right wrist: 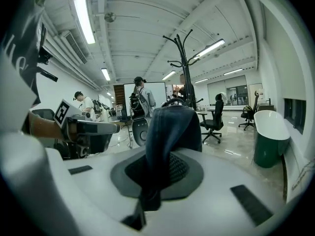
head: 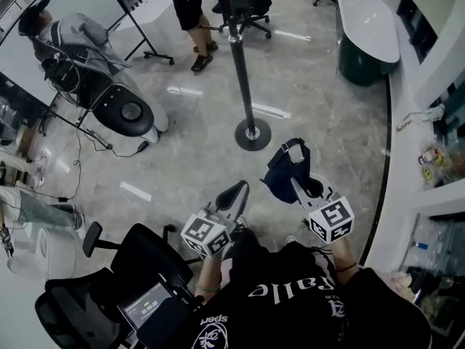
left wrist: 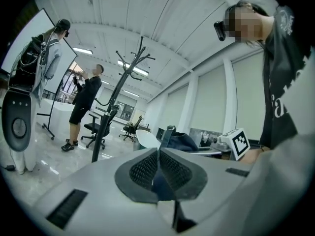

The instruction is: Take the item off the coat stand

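Note:
The coat stand [head: 240, 71] is a black pole on a round base, standing on the grey floor ahead of me; its hooked top [right wrist: 183, 58] shows in the right gripper view. My right gripper [head: 296, 184] is shut on a dark blue cloth item [head: 283, 173] with a strap. It holds the item in the air, away from the stand and nearer to me. In the right gripper view the item [right wrist: 170, 127] drapes over the jaws [right wrist: 160, 166]. My left gripper [head: 236, 193] is to the left of the item and shut on nothing [left wrist: 158, 166].
A person [head: 187, 6] stands beyond the stand next to office chairs [head: 247, 9]. A white oval tub on a green base [head: 367, 27] is at the far right. At left are a white-and-black machine [head: 131, 111], cables and a whiteboard frame. A black chair [head: 138, 257] is close at my lower left.

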Motion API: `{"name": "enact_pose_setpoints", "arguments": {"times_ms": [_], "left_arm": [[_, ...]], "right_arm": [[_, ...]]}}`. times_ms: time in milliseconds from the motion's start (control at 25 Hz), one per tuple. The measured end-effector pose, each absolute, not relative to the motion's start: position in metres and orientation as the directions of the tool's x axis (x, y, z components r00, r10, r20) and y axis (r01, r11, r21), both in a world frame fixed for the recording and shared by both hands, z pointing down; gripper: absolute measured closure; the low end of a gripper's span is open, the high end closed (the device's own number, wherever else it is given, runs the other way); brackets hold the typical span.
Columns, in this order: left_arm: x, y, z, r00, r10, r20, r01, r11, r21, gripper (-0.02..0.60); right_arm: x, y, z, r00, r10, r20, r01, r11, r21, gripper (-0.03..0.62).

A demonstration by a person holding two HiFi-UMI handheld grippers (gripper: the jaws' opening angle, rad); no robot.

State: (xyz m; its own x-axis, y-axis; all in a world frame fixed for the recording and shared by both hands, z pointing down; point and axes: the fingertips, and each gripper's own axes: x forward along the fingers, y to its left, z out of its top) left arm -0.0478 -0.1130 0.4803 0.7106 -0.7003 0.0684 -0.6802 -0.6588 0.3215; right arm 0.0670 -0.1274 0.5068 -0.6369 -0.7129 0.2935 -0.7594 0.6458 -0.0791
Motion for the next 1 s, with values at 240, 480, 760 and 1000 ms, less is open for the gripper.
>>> {"name": "enact_pose_setpoints", "arguments": {"times_ms": [240, 480, 760, 1000], "left_arm": [[0.028, -0.051, 0.488, 0.667, -0.741, 0.078, -0.718, -0.612, 0.332, 0.577], [0.056, 0.012, 0.489, 0.627, -0.772, 0.103, -0.756, -0.571, 0.319, 0.577], [0.051, 0.048, 0.489, 0.58, -0.806, 0.117, -0.79, -0.522, 0.321, 0.577], [0.063, 0.072, 0.49, 0.587, -0.801, 0.119, -0.788, -0.532, 0.311, 0.577]], "right_arm": [[0.136, -0.071, 0.52, -0.687, -0.651, 0.323, -0.706, 0.702, -0.088, 0.562], [0.161, -0.023, 0.529, -0.729, -0.606, 0.319, -0.665, 0.737, -0.121, 0.562], [0.147, 0.018, 0.535, -0.771, -0.549, 0.324, -0.613, 0.776, -0.145, 0.562], [0.144, 0.046, 0.537, -0.785, -0.519, 0.338, -0.586, 0.799, -0.134, 0.562]]}}
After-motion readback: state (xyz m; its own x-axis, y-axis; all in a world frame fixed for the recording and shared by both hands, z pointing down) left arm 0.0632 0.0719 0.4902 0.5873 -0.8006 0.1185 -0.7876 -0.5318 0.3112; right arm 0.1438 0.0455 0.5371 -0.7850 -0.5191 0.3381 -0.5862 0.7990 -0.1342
